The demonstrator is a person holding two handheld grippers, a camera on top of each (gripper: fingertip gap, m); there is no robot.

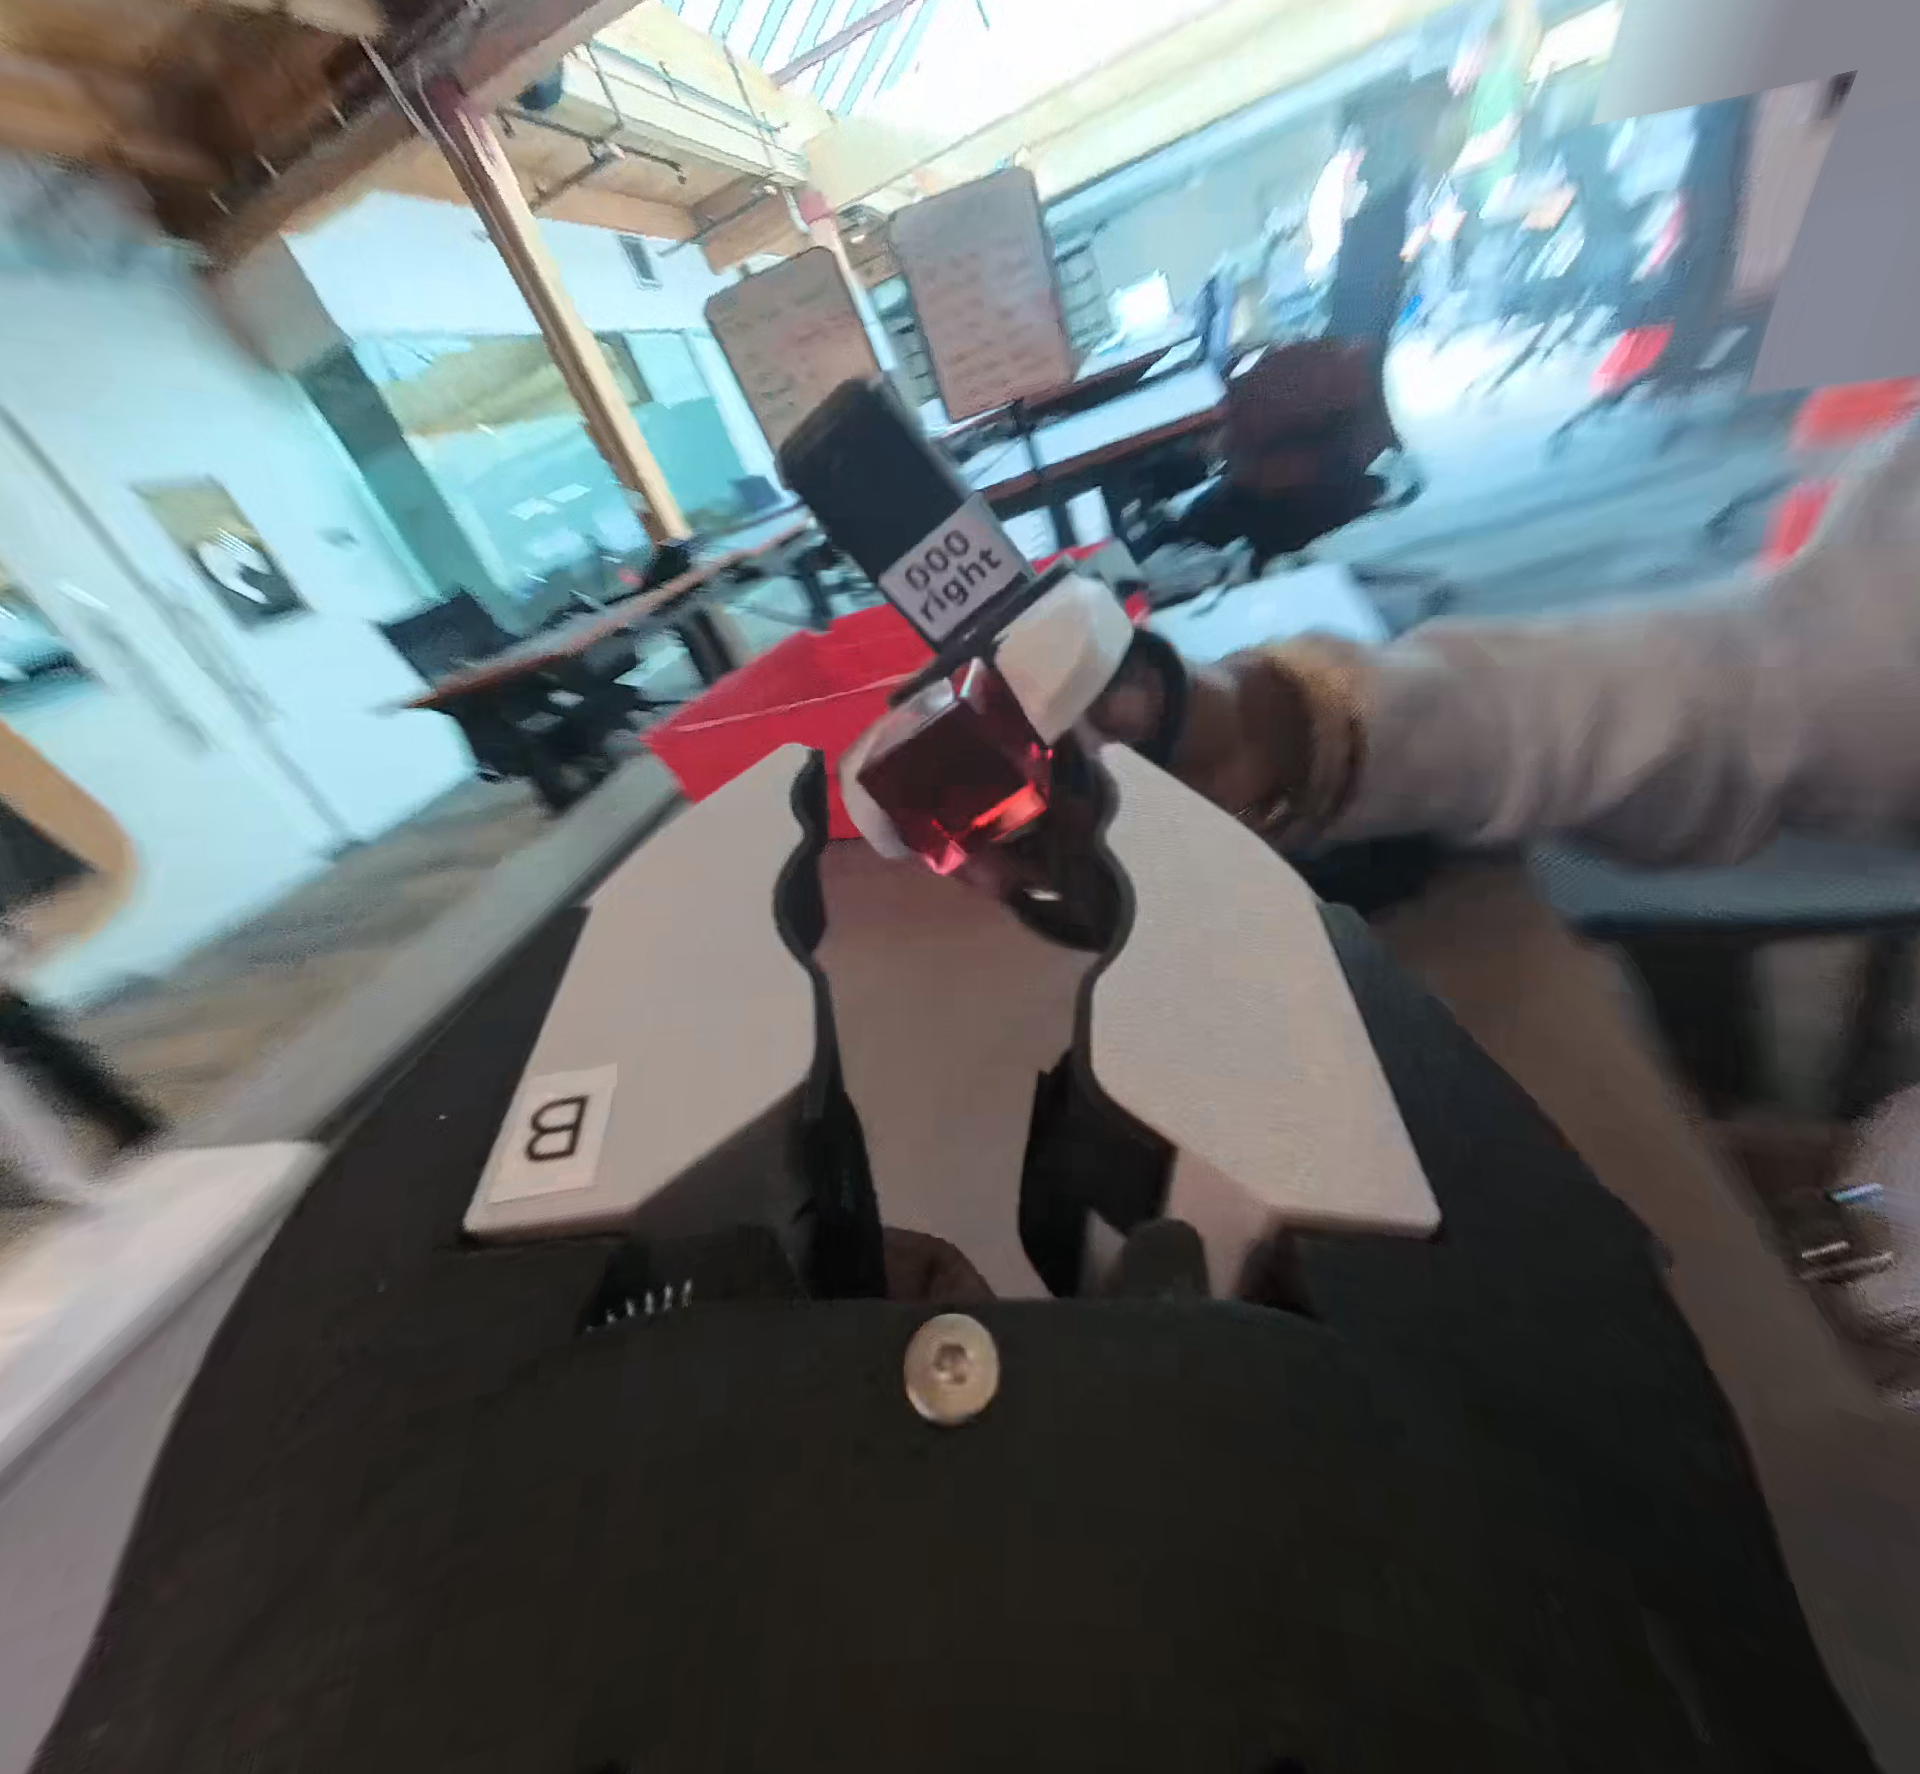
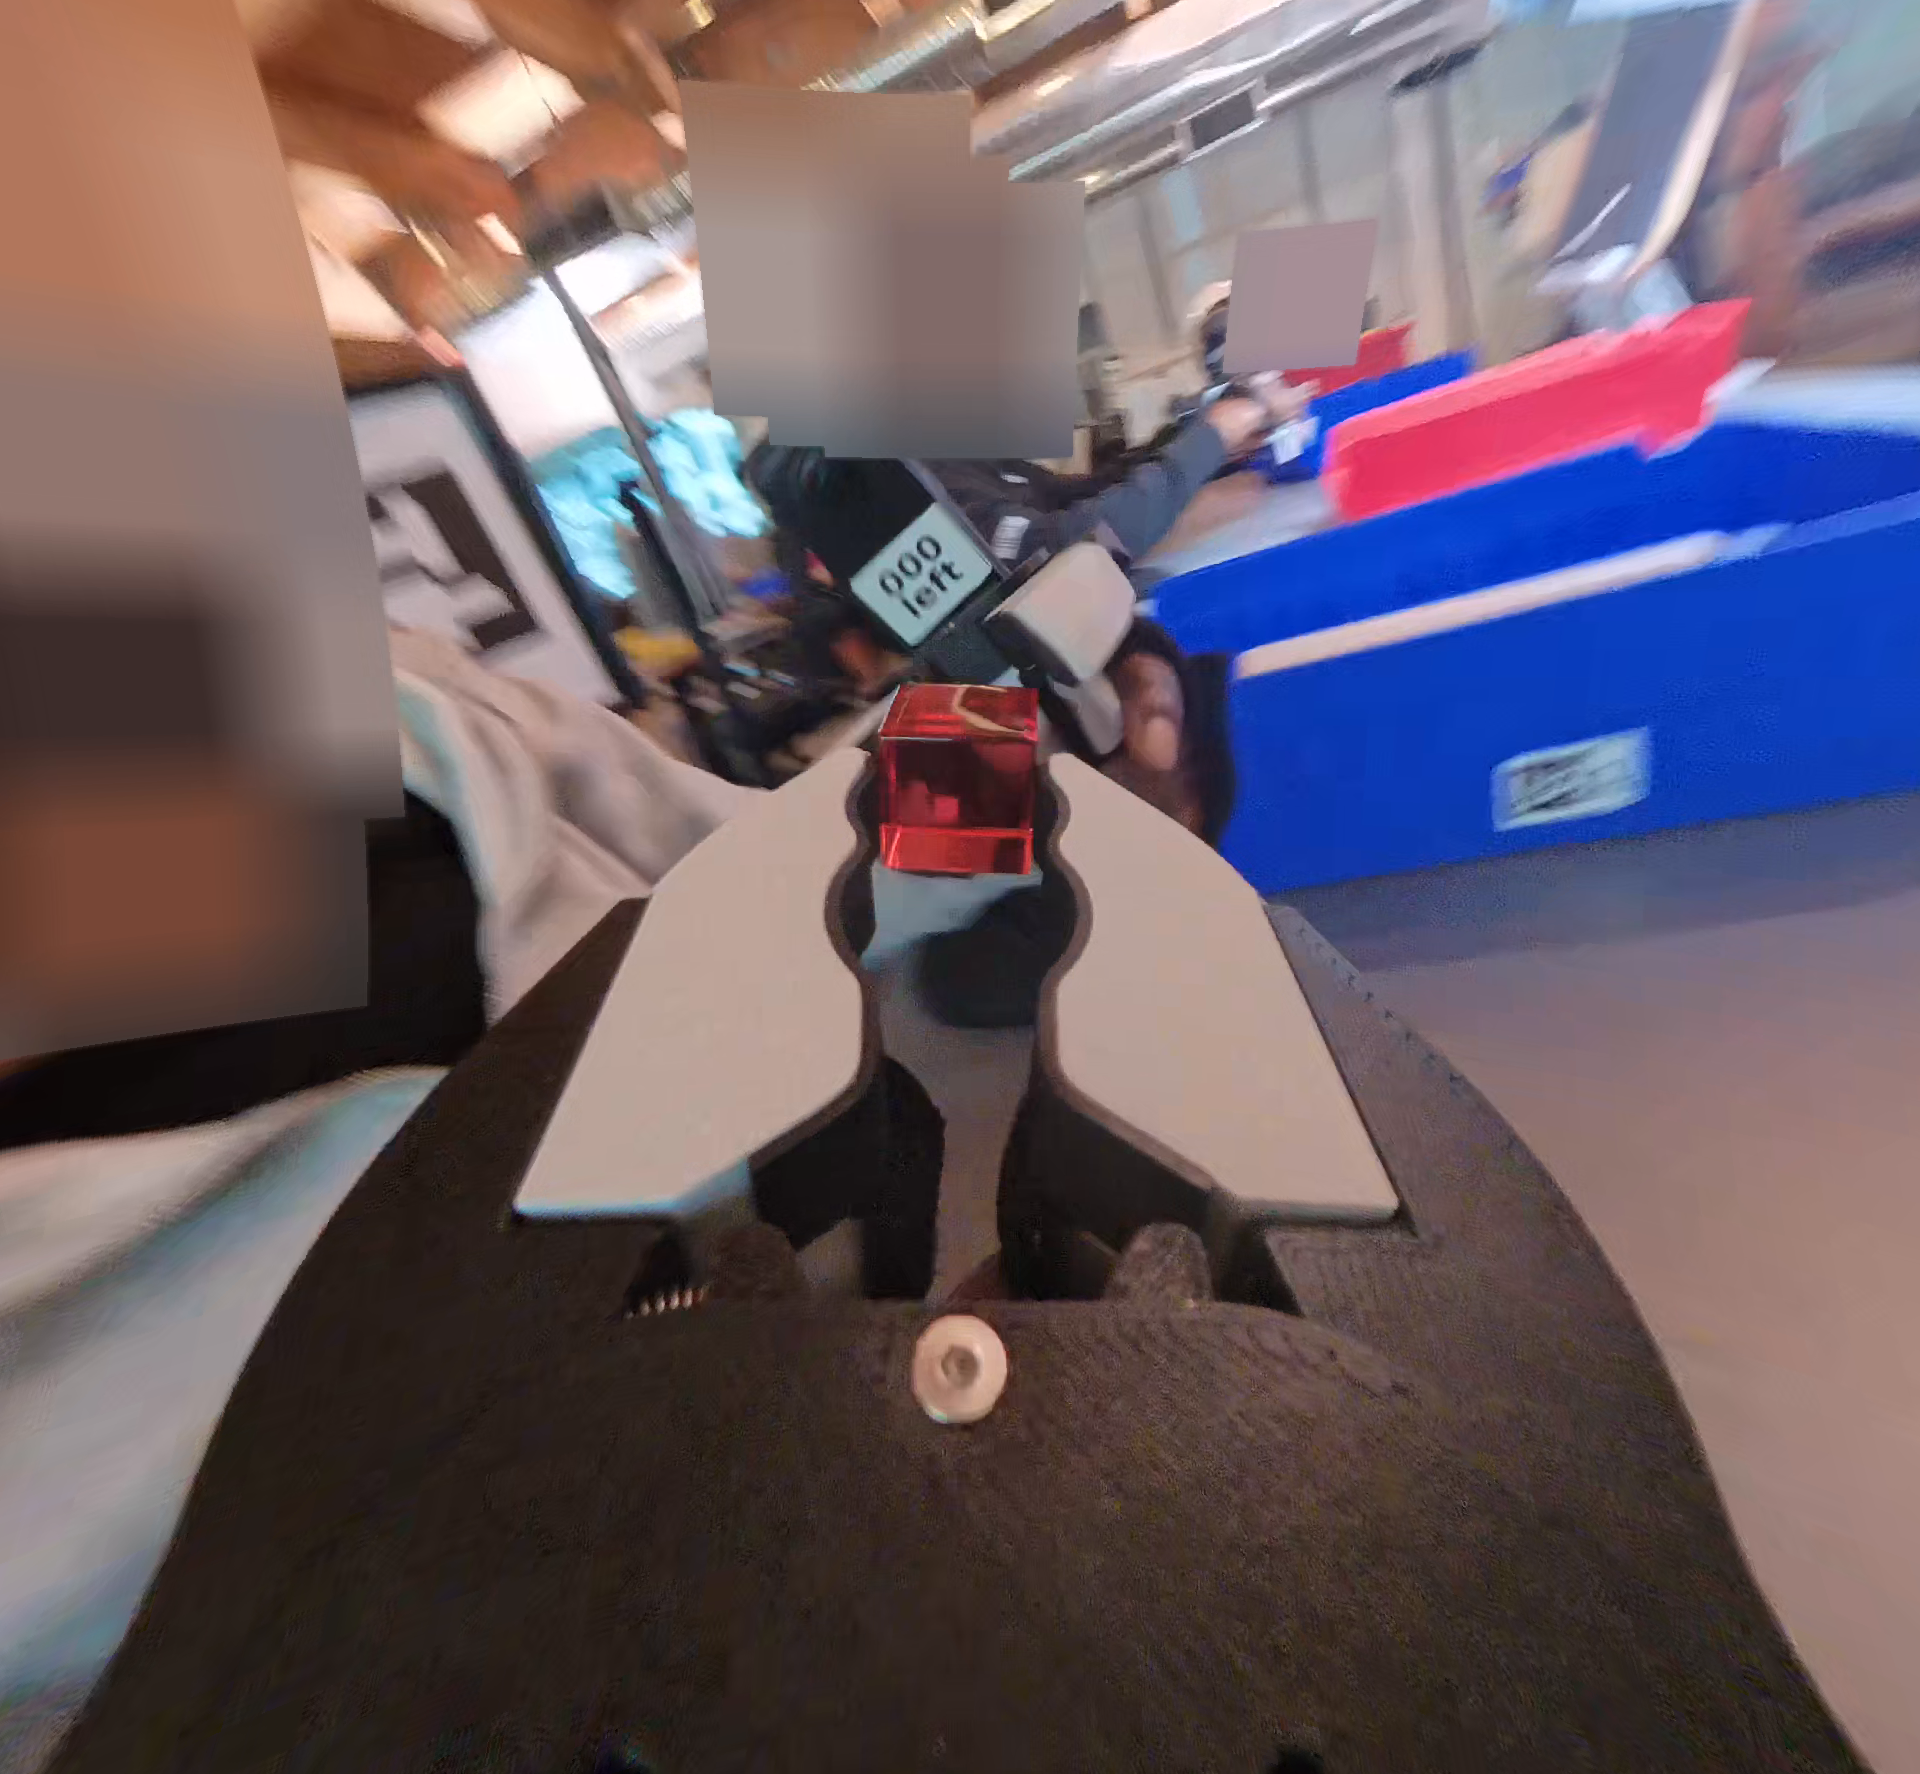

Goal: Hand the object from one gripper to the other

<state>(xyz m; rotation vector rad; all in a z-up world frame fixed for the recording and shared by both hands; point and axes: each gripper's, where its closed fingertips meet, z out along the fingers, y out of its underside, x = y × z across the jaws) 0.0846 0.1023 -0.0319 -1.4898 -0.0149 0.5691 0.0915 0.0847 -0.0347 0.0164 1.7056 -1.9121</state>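
Observation:
A clear red cube (image 2: pixel 956 779) is clamped between the tips of my right gripper (image 2: pixel 956 774), held up in the air. In the left wrist view the right gripper (image 1: pixel 977 737) comes in from the upper right with the cube (image 1: pixel 951 794) between its white fingers (image 1: pixel 1070 649). My left gripper (image 1: pixel 956 768) is open, its grey fingers (image 1: pixel 707 945) spread wider than the cube, and the cube sits at the level of their tips. I cannot tell if they touch it. In the right wrist view the left gripper (image 2: pixel 1075 675) shows just behind the cube.
A person's grey sleeve (image 1: pixel 1558 716) holds the right gripper. A red bin (image 1: pixel 769 716) lies beyond the grippers. Large blue bins (image 2: pixel 1558 685) and a red bin (image 2: pixel 1507 415) stand to the right. Desks and chairs (image 1: pixel 582 675) fill the room behind.

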